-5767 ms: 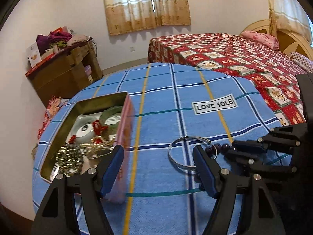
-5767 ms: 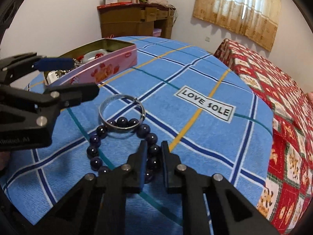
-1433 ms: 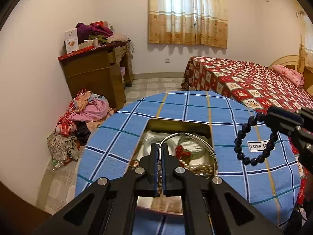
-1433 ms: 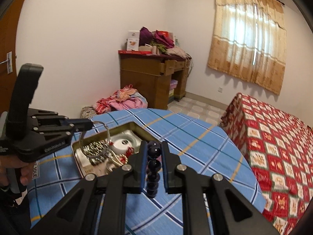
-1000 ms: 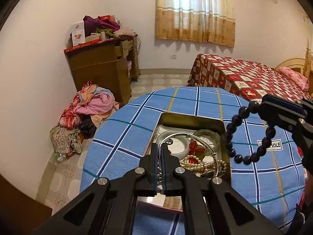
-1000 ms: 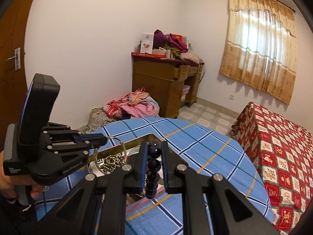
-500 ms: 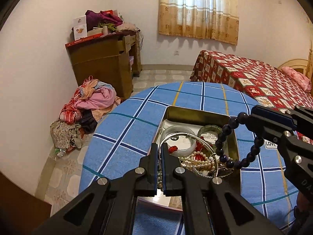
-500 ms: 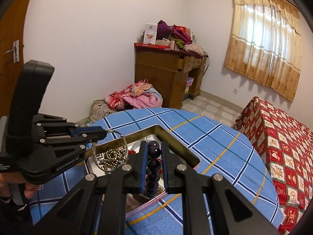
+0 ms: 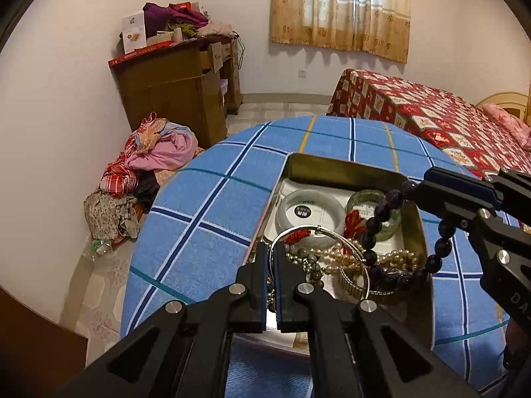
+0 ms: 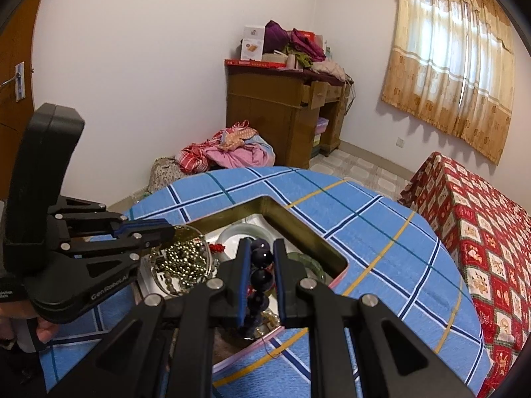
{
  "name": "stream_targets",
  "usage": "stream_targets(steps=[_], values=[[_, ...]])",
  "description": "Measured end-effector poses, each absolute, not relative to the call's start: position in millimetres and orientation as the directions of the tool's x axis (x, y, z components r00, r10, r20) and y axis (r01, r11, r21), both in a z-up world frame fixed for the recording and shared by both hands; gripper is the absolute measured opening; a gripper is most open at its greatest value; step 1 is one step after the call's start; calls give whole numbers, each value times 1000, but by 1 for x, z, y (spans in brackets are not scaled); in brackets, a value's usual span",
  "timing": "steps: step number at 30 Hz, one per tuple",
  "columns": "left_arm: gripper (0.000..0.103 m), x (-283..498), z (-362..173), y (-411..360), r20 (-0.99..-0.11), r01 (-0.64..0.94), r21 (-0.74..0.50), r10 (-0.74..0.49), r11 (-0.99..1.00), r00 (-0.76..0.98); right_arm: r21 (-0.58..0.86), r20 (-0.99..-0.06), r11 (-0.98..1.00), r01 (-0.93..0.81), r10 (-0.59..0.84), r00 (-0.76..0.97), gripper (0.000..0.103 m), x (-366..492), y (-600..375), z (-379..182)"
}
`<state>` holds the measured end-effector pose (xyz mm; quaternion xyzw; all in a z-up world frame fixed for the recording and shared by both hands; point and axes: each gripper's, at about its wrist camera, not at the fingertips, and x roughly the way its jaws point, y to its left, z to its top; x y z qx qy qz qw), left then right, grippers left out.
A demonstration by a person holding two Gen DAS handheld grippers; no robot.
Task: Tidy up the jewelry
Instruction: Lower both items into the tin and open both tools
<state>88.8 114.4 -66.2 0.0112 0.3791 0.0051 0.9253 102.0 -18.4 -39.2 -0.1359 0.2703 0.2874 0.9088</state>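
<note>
An open metal tin on the blue checked table holds jade bangles, pearls and gold beads. My left gripper is shut on a thin silver bangle and holds it just over the tin's contents; it also shows in the right wrist view. My right gripper is shut on a dark purple bead bracelet that hangs down into the tin. In the left wrist view the bracelet droops from the right gripper, with its lower end among the jewelry.
The round table drops off close on the left and near sides. A wooden desk with piled items stands by the wall, a clothes heap on the floor. A bed with a red quilt is to the right.
Both grippers have lowered toward the tin. The bead bracelet now dips into it and the silver bangle hangs closer over the contents.
</note>
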Motion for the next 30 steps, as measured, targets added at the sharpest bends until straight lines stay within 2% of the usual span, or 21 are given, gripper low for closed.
stream_targets(steps=[12,25,29,30], values=[[3,93,-78,112,-721,-1,43,32,999,692,-98,-617,801,-590,417,668,15,110,-15,-59],[5,91,-77,113,-717,-2,41,31,999,696,-94,-630,815,-572,396,668,16,114,-17,-66],[5,88,-74,112,-717,-9,43,37,999,696,-92,-627,821,-563,392,674,32,114,-19,-65],[6,87,-74,112,-720,-13,44,41,999,693,-94,-623,824,-558,389,678,40,113,-20,-64]])
